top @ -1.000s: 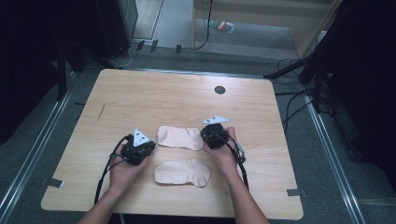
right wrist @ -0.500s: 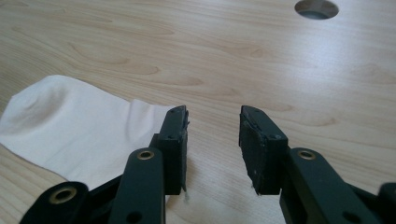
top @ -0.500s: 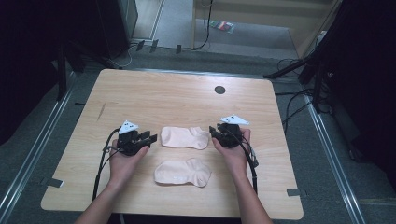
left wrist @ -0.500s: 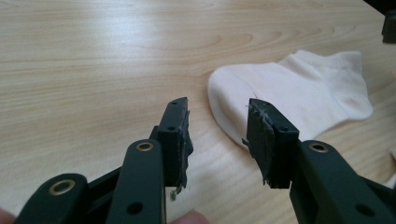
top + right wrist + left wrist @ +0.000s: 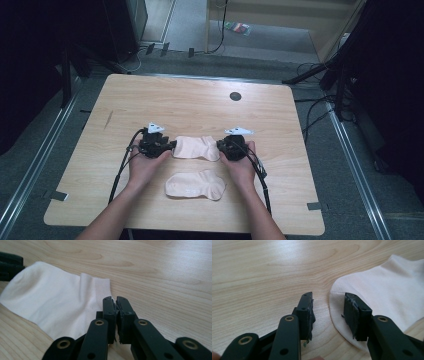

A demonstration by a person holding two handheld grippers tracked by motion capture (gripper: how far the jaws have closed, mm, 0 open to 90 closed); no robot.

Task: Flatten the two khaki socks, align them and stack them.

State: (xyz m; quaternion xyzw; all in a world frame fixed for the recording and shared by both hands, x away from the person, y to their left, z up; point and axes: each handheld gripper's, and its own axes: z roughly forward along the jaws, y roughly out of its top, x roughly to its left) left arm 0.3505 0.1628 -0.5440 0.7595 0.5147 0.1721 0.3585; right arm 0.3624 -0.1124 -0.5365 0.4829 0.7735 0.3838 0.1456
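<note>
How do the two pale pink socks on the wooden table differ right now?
The farther pale pink sock lies between both tools: the left gripper has open jaws at its rounded toe end, and the right gripper is shut on its ribbed cuff edge. The nearer pale pink sock lies untouched, closer to the person, between the forearms. The farther one looks stretched out flatter; the nearer shows a bent heel. Both share colour and short ankle shape.

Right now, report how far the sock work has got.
Done: both socks lie flat on the table, the near sock untouched. In hand: the right gripper is shut on the cuff edge of the far sock; the left gripper stands open astride its toe. Left: closing on the toe and moving the sock.
</note>
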